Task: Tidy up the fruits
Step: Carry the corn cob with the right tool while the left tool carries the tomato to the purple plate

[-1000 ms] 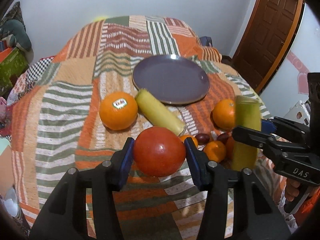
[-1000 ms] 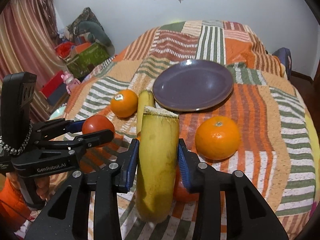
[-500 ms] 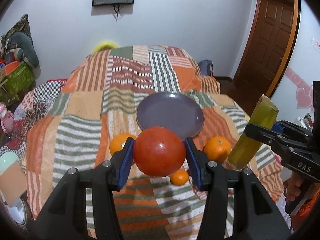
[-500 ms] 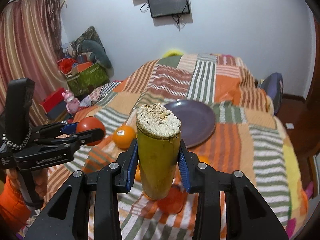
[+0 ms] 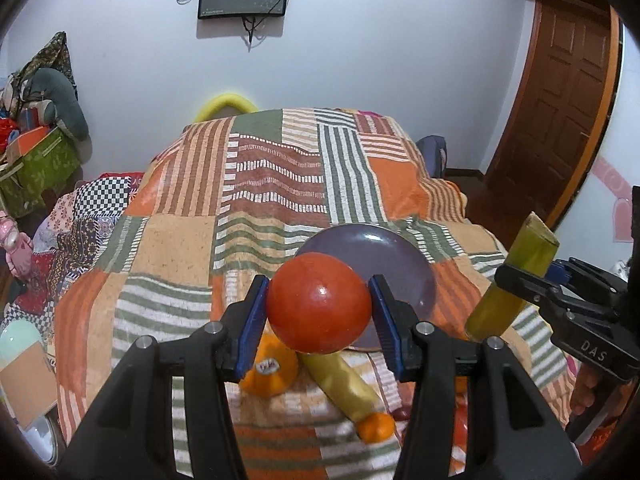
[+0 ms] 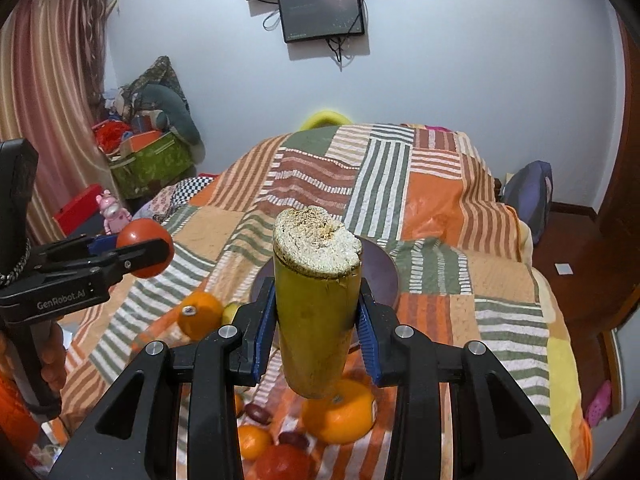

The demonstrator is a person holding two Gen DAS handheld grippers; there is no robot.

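Note:
My left gripper point(image 5: 319, 308) is shut on a red tomato point(image 5: 319, 307) and holds it above the bed, in front of the purple plate point(image 5: 404, 264). My right gripper point(image 6: 318, 320) is shut on a yellow-green cut stalk piece point(image 6: 316, 320), held upright; it also shows in the left wrist view point(image 5: 512, 284). The tomato shows at left in the right wrist view point(image 6: 145, 248). On the quilt below lie a stickered orange point(image 5: 270, 372), a second yellow piece point(image 5: 344, 388), a small orange point(image 5: 376, 426), a big orange point(image 6: 340, 416) and dark dates point(image 6: 258, 412).
The patchwork quilt point(image 5: 272, 184) covers the bed. The plate point(image 6: 384, 276) sits mid-bed. A green box point(image 6: 154, 164) and toys lie at the left. A wooden door point(image 5: 568, 120) is at the right. A screen point(image 6: 322, 12) hangs on the far wall.
Both grippers have risen and tilted up with their loads. The fruit on the quilt has slid lower in both views and the wall screen has come into sight.

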